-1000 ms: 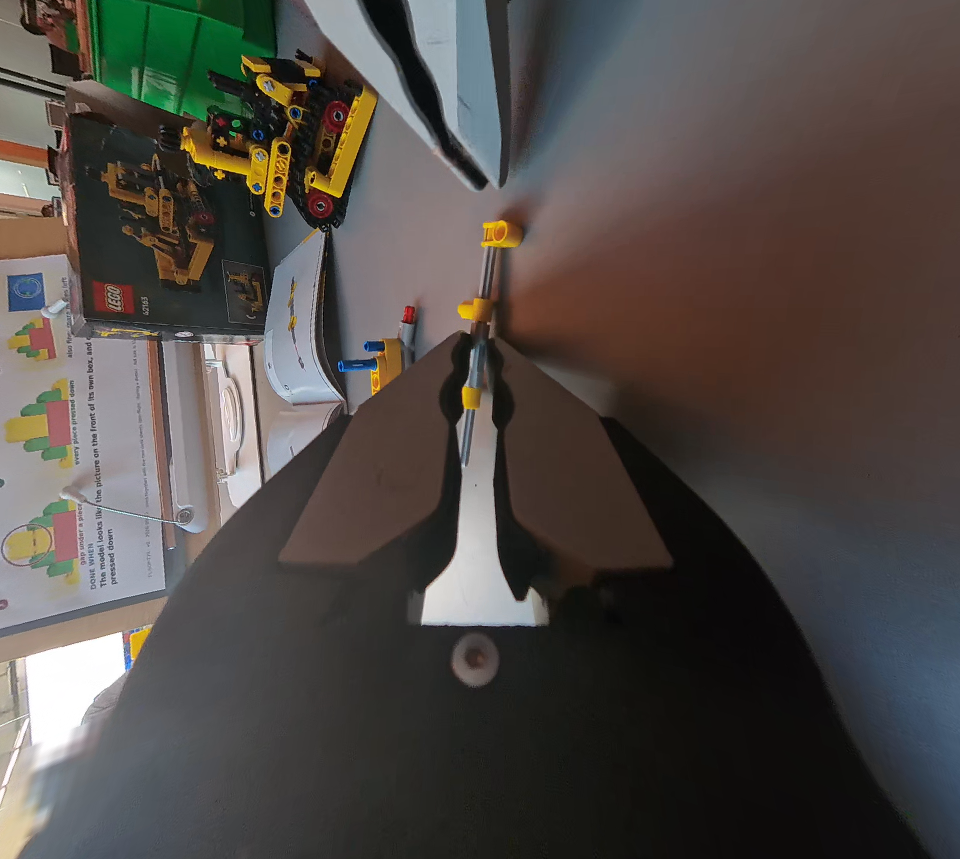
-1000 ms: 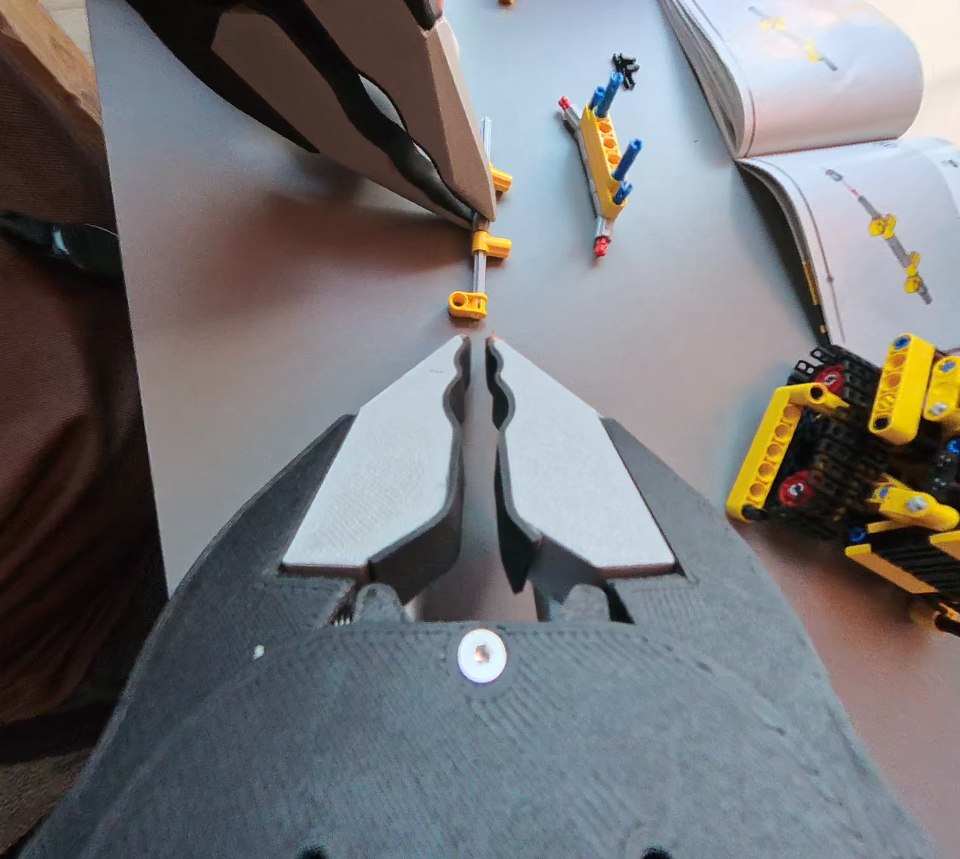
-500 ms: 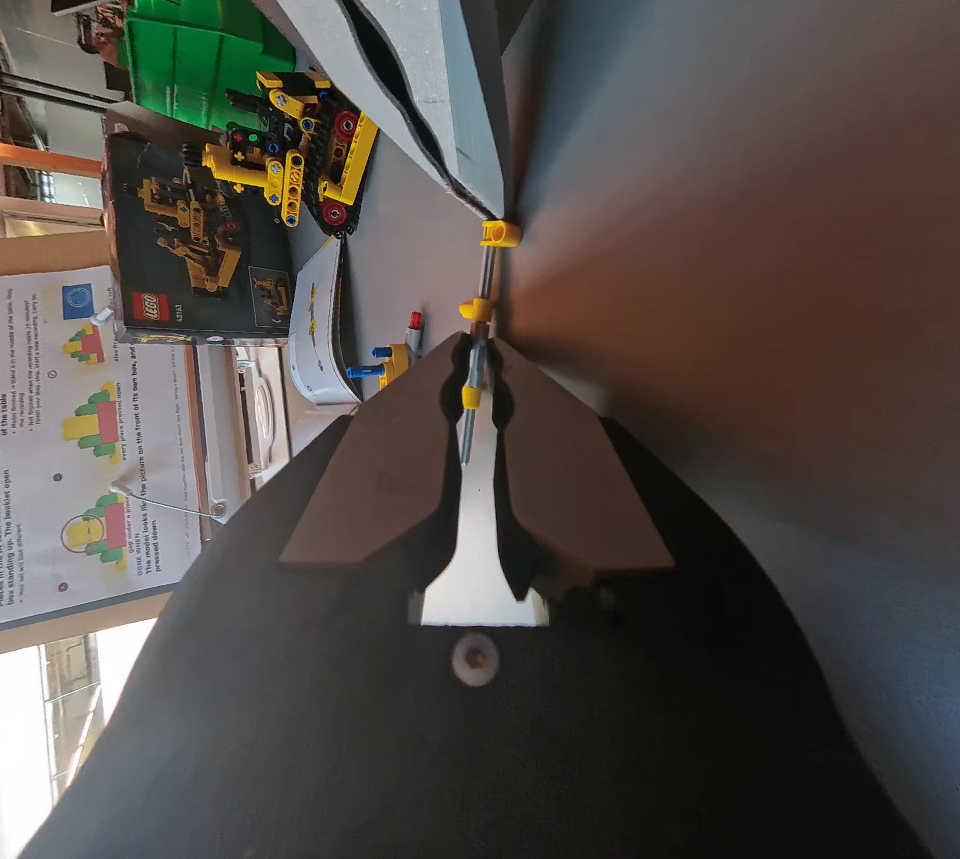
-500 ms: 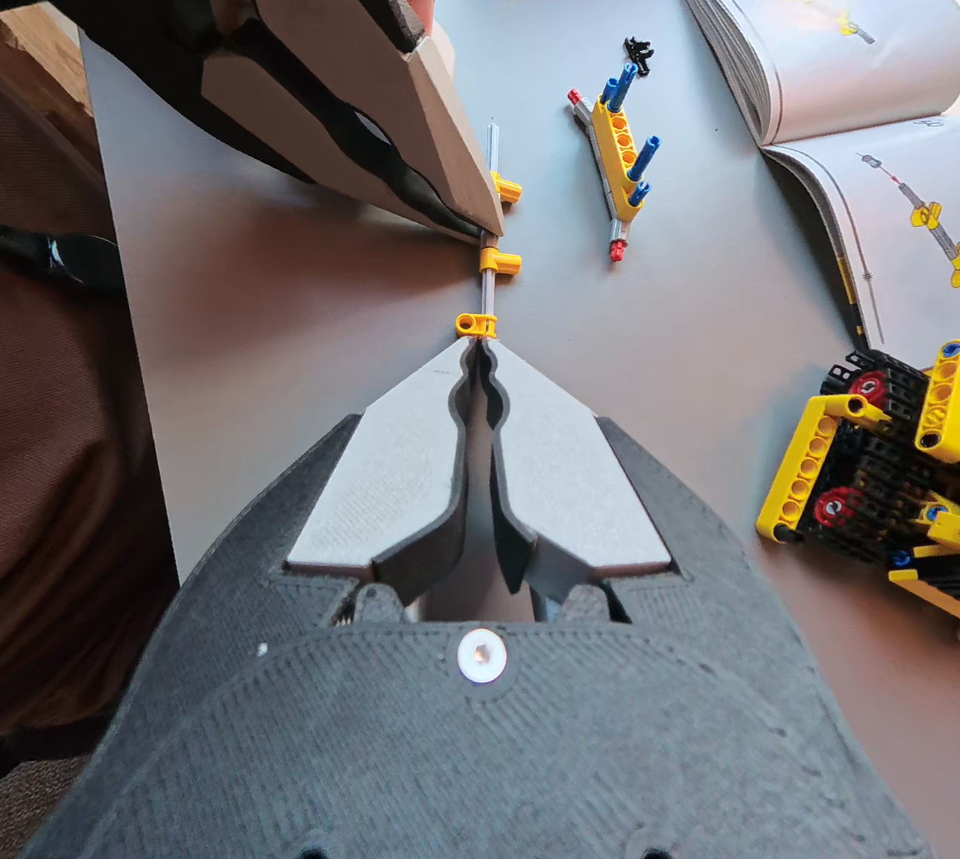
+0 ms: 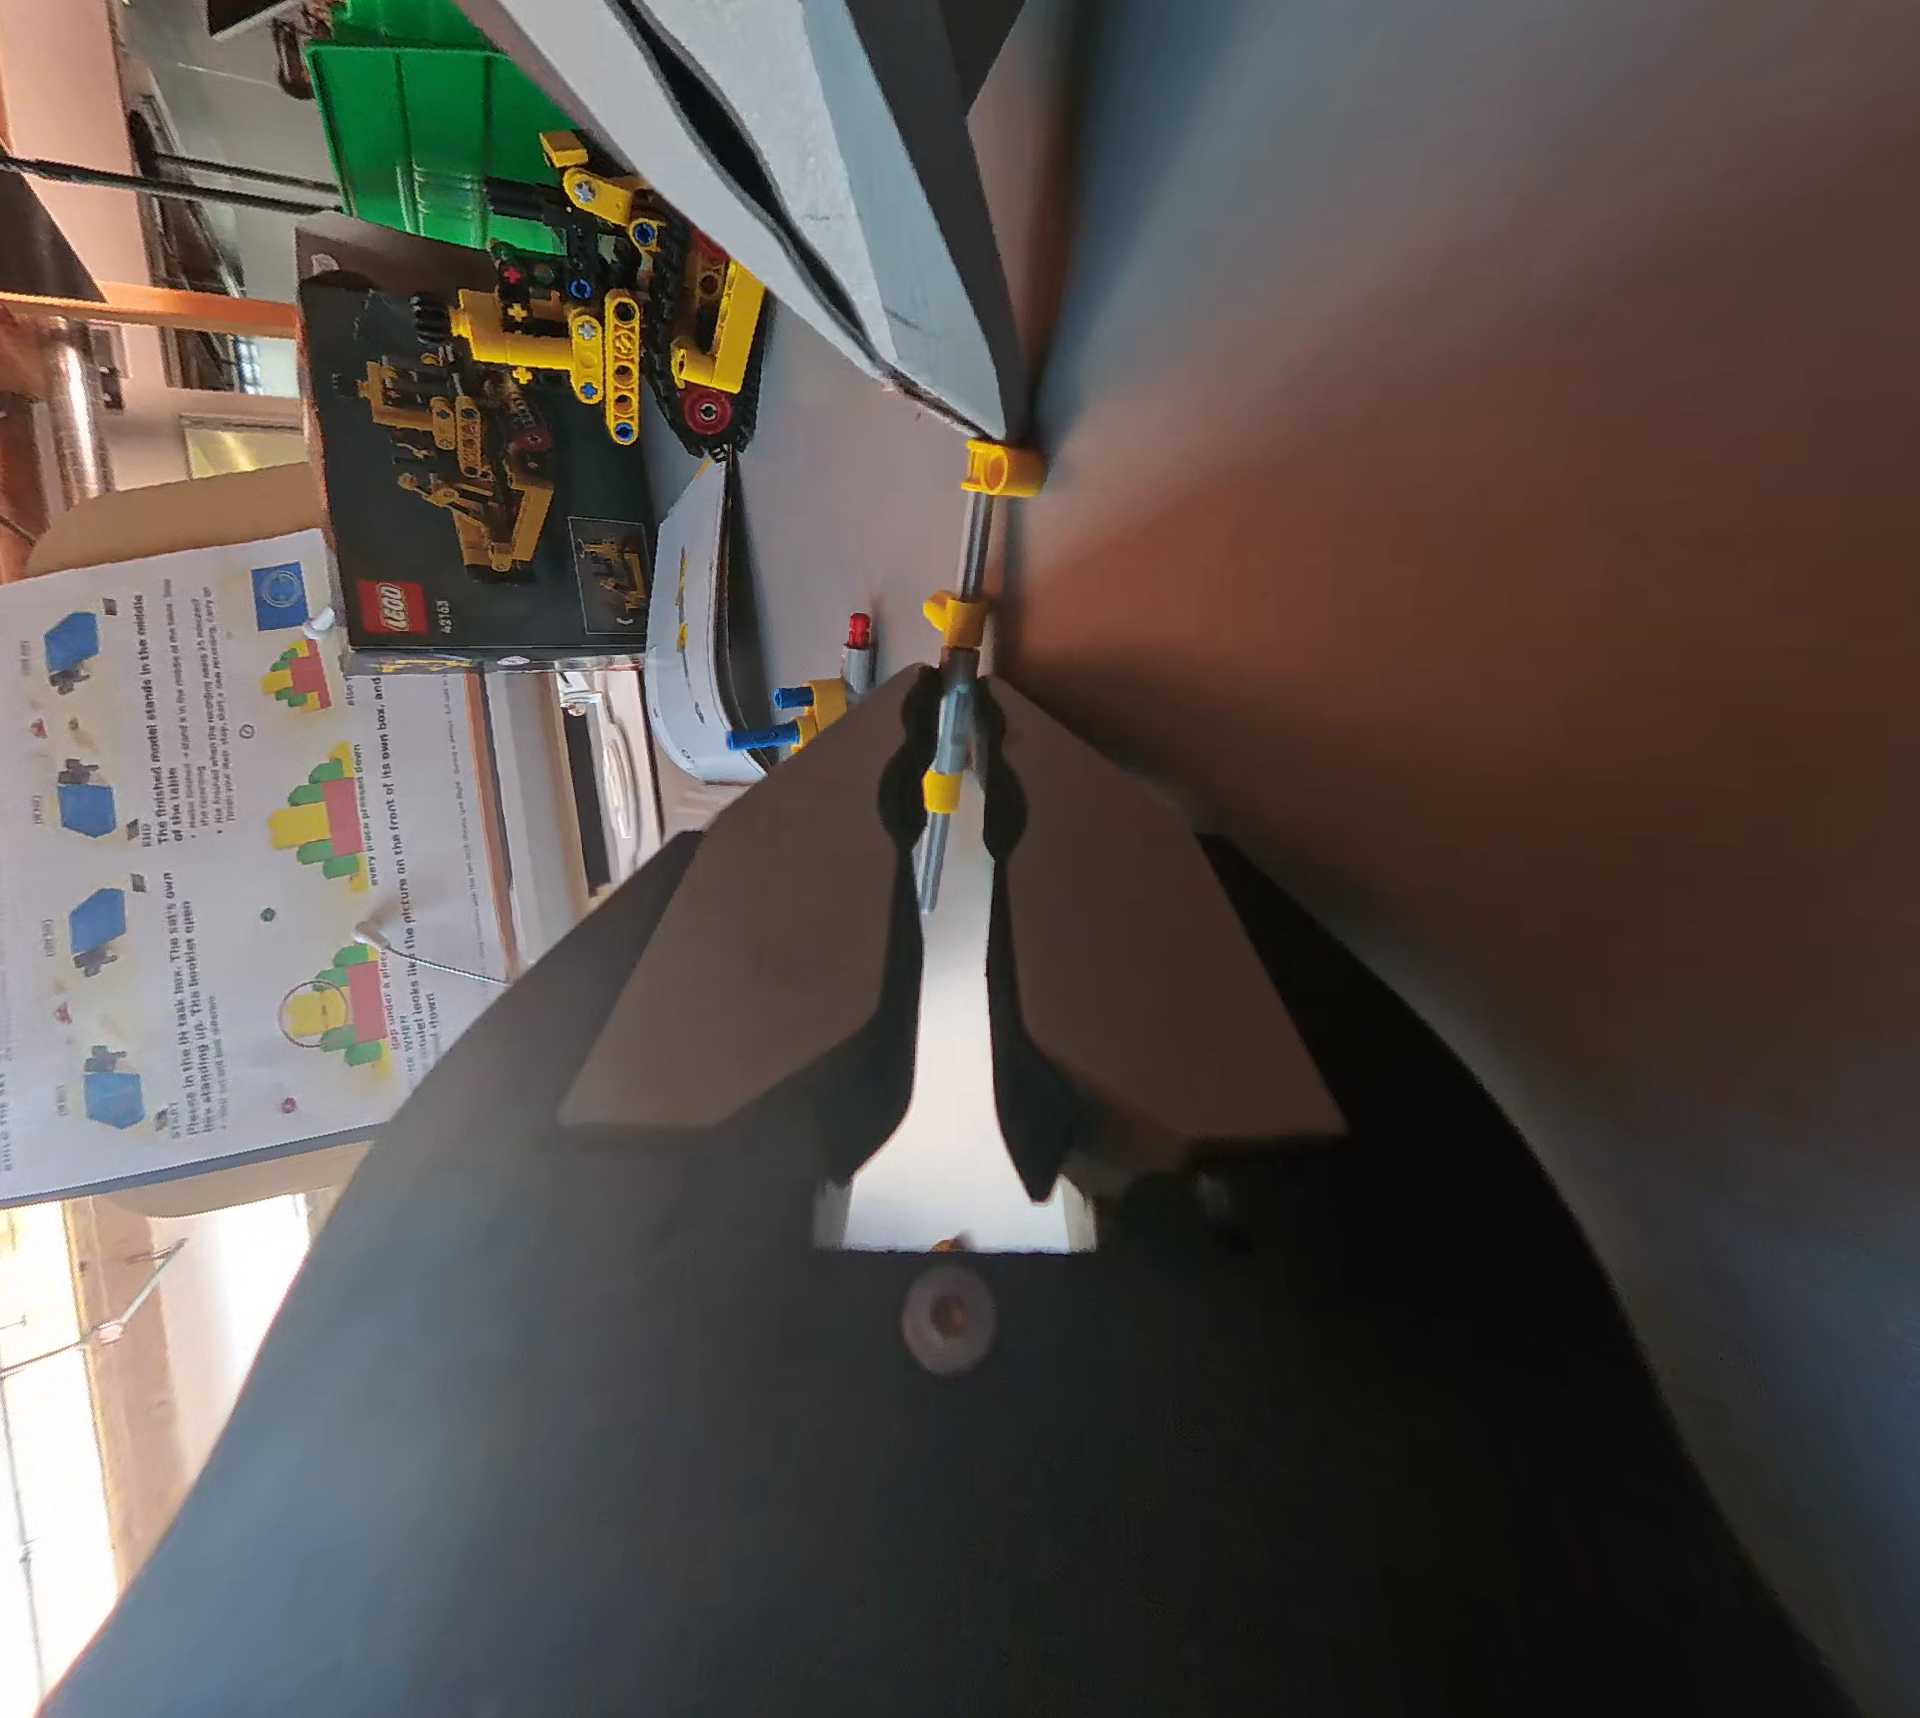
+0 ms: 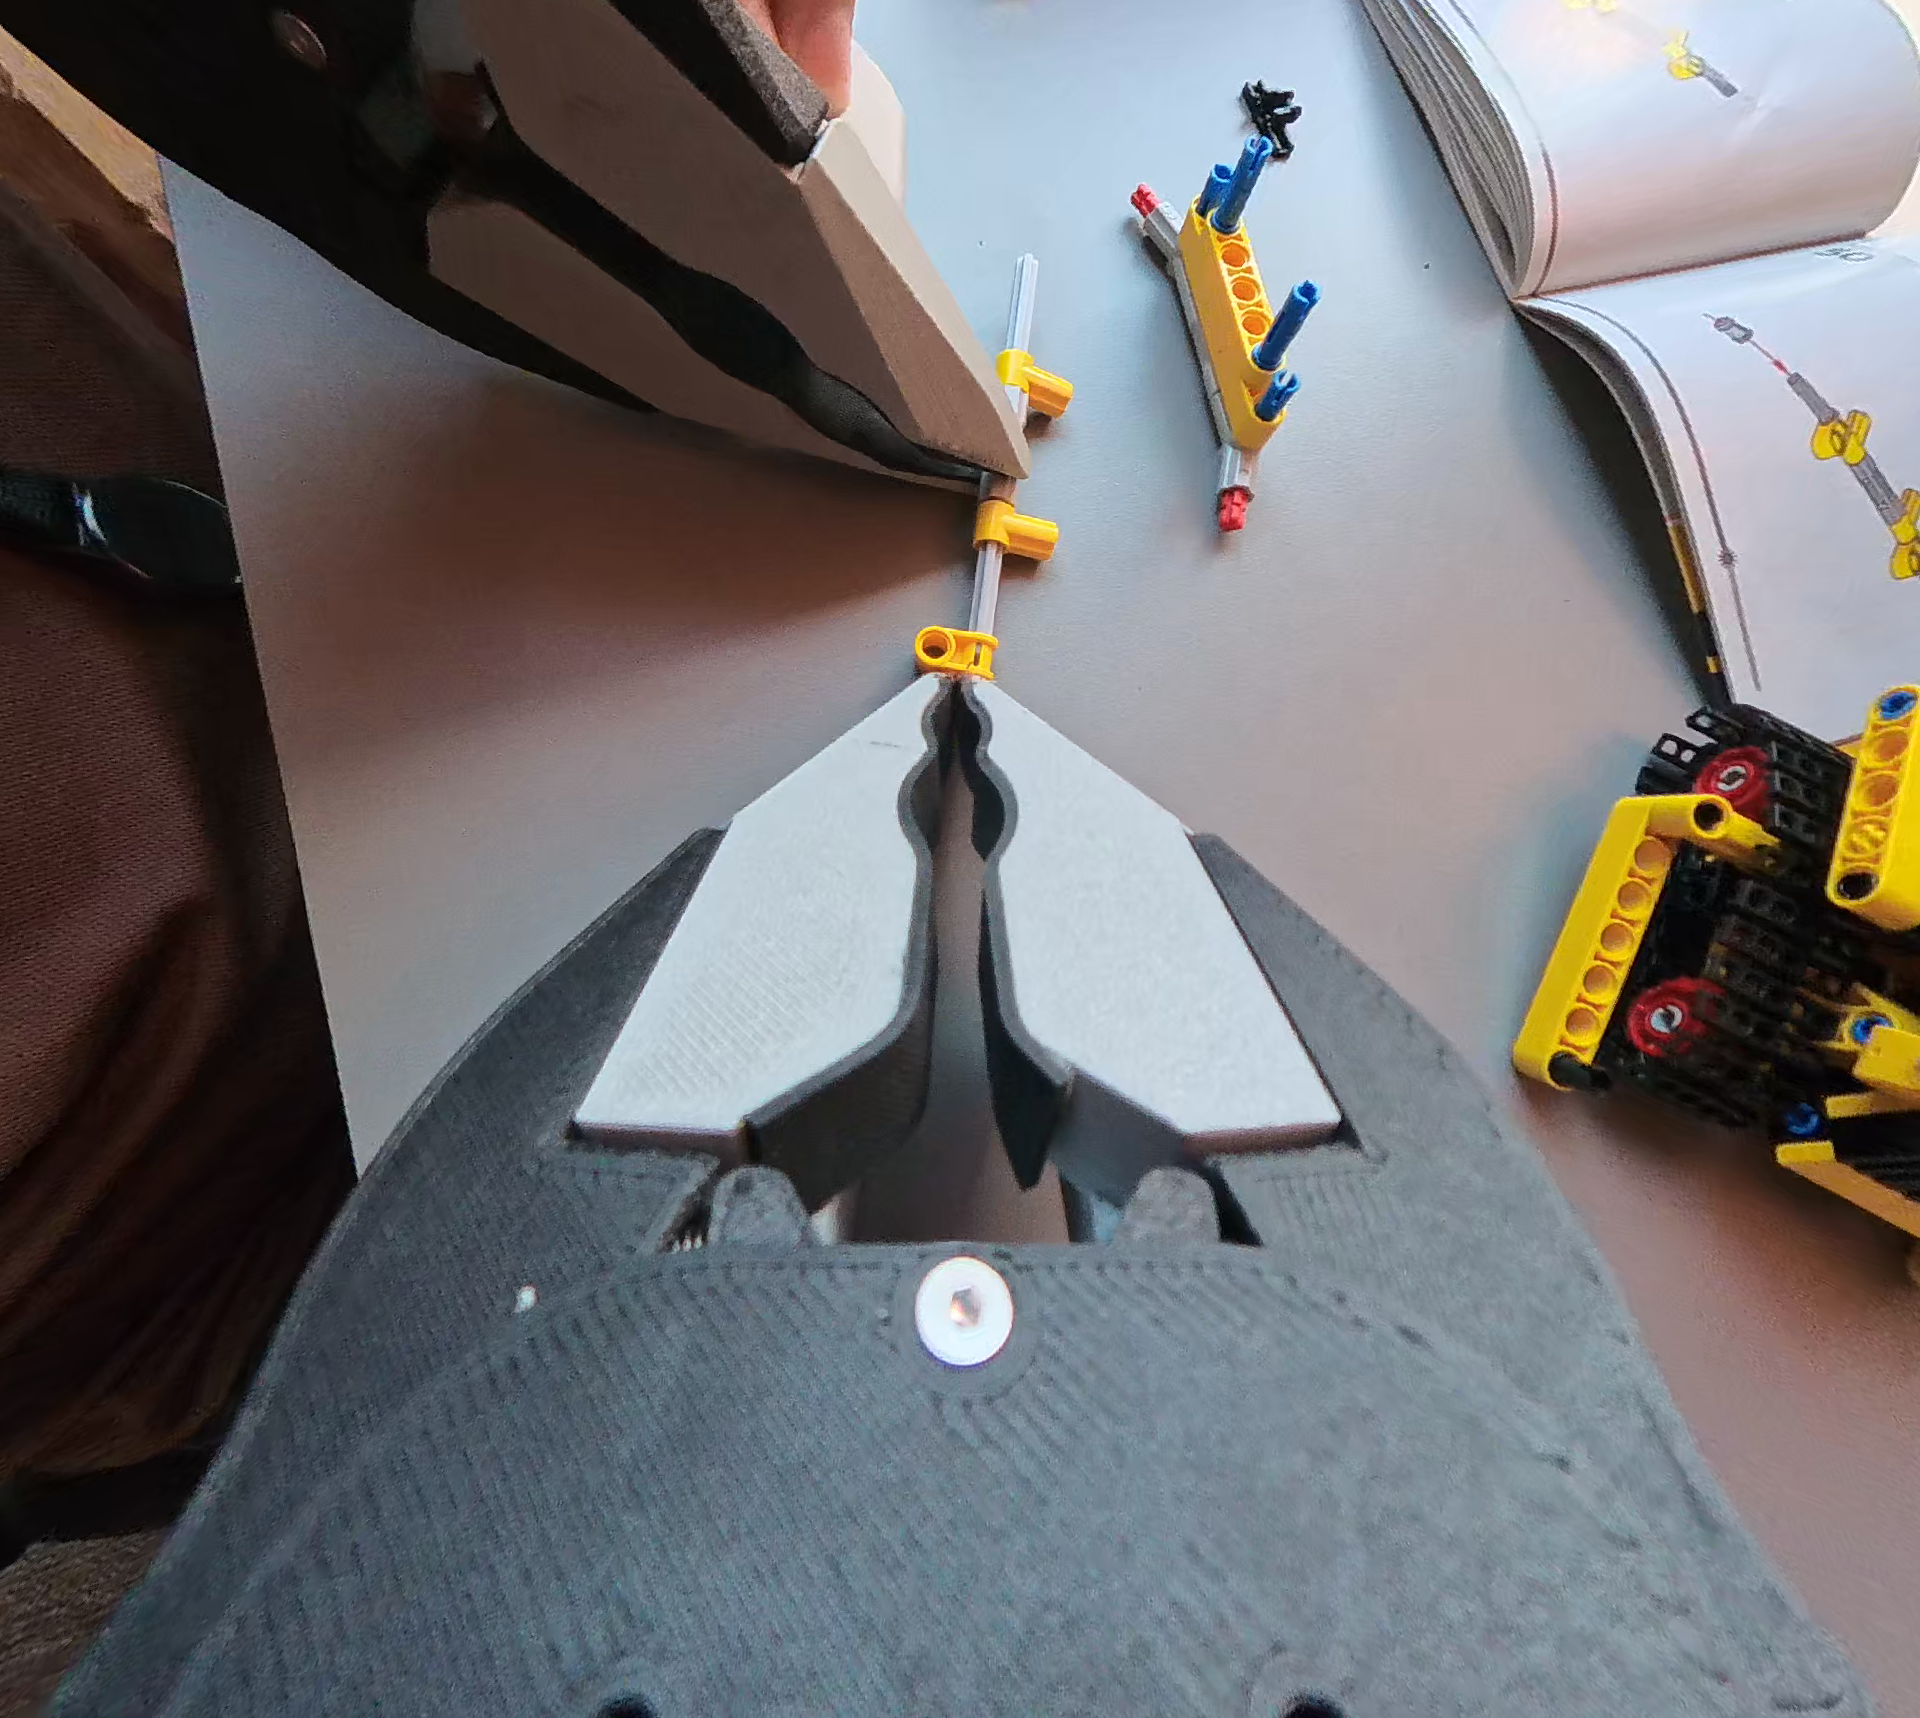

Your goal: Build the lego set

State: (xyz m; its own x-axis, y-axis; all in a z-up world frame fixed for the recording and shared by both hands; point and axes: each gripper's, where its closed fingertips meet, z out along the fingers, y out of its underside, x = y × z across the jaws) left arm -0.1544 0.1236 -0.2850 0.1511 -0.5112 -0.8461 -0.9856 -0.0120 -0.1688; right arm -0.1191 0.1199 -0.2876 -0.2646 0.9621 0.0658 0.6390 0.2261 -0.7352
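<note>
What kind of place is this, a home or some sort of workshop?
Probably a lab or workshop bench set up for recorded building tasks: a grey table, a printed instruction sheet propped behind it, the set's box standing upright, and green bins.

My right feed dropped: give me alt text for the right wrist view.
The shut right gripper touches the end yellow connector of a grey axle, which the left gripper clamps on the grey table. A yellow beam, booklet and bulldozer lie to the right.

Both wrist views close over table, facing each other, sharing grey axle (image 5: 971, 556) (image 6: 988, 579)
</note>
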